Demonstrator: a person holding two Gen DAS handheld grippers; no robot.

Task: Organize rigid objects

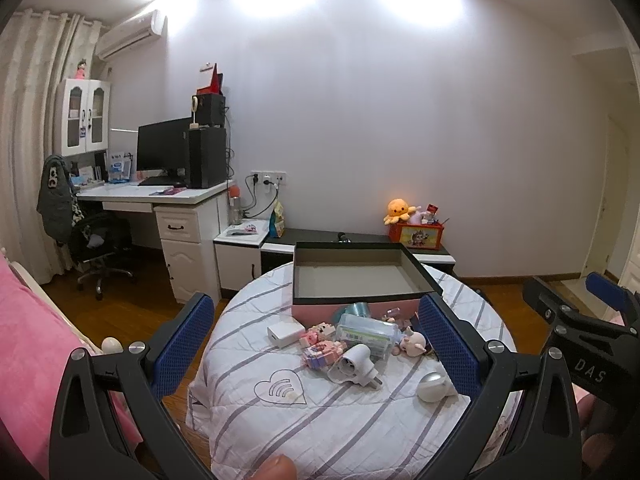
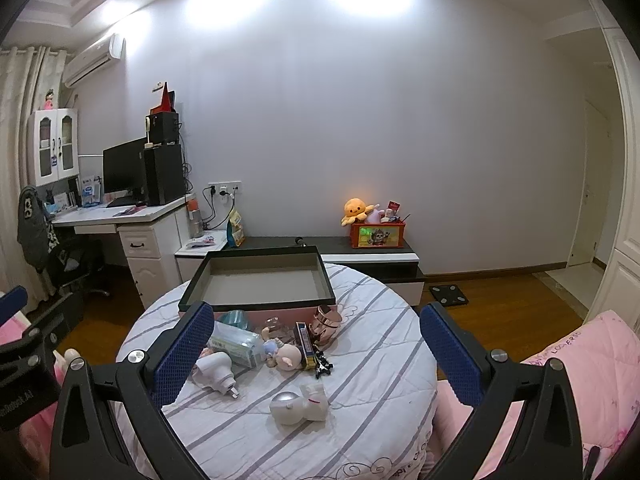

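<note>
While both grippers hang spread to their widest with nothing between the blue pads, the small things to be sorted lie in a loose heap on a round table (image 2: 360,432) draped in a white quilt with grey stripes. The left gripper (image 1: 316,344) frames most of the heap from above and holds nothing; the right gripper (image 2: 316,344) is likewise empty-handed, its left pad overlapping the heap's near edge in the view. Behind the heap stands an open box (image 2: 256,280), pink-sided with a dark rim and a bare grey inside, nothing visible in it. Just in front of it lie a clear plastic case (image 1: 366,334) with a green label, a teal ring-shaped object (image 1: 358,310), a white square charger (image 1: 285,333), a pink brick-built figure (image 1: 322,350), a white plug adapter (image 1: 354,366) on its side with prongs out, and a small pink pig figure (image 1: 414,342). From the right wrist a rose-gold cup (image 2: 326,320) lies tipped beside a dark slim box (image 2: 306,344) and a black clip-like piece (image 2: 322,364). Nearer the table's front edge, apart from the rest, sits a white toy with a silver dome (image 2: 296,402).
</note>
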